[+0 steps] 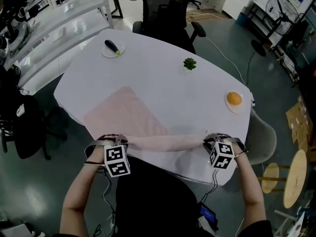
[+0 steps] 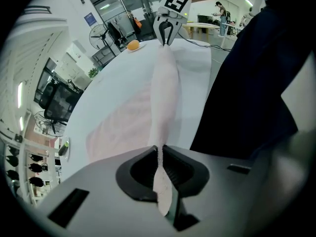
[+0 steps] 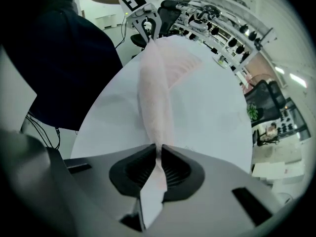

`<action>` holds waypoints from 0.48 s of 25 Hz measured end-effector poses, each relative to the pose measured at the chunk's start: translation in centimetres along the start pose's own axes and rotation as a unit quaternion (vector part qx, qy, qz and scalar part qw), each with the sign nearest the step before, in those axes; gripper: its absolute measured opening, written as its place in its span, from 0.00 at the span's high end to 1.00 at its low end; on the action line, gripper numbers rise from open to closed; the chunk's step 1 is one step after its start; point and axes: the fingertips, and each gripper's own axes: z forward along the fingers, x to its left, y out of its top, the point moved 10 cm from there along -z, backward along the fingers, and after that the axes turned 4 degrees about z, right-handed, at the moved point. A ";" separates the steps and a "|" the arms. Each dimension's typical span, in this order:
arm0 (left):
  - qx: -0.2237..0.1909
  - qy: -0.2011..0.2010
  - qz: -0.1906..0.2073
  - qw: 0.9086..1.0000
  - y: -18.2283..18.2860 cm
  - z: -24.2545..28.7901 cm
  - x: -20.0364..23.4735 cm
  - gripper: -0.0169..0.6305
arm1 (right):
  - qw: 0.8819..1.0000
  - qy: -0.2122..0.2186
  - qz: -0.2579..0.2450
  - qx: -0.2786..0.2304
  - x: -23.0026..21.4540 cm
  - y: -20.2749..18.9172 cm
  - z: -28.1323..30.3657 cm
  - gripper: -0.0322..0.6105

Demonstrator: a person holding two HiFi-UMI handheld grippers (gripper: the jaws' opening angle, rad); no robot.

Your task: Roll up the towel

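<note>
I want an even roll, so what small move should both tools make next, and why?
Probably curl the gripped edge forward onto the flat part, both together: the left tool and right tool each pinch a near corner of the pale pink cloth towel.

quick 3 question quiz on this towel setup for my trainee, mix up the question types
1. True or false: the left gripper and the right gripper are each shut on the towel.
2. What lies on the plate near the right edge of the table? A: an orange. B: a banana. C: a cup.
3. Fill in: beyond the gathered near edge, the towel's far part lies ___ on the table.

Key: 1 true. 2 A, the orange. 3 flat.
</note>
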 end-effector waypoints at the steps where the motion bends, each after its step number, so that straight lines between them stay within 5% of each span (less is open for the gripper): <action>1: 0.000 0.000 0.000 1.000 0.0 0.1 0.7 0.91 | 1.000 0.004 0.007 0.000 -0.8 0.1 0.2 0.88; 12: 0.009 -0.023 -0.008 1.000 -0.5 4.2 7.3 0.91 | 0.996 0.015 0.080 0.047 -7.6 1.6 4.3 0.87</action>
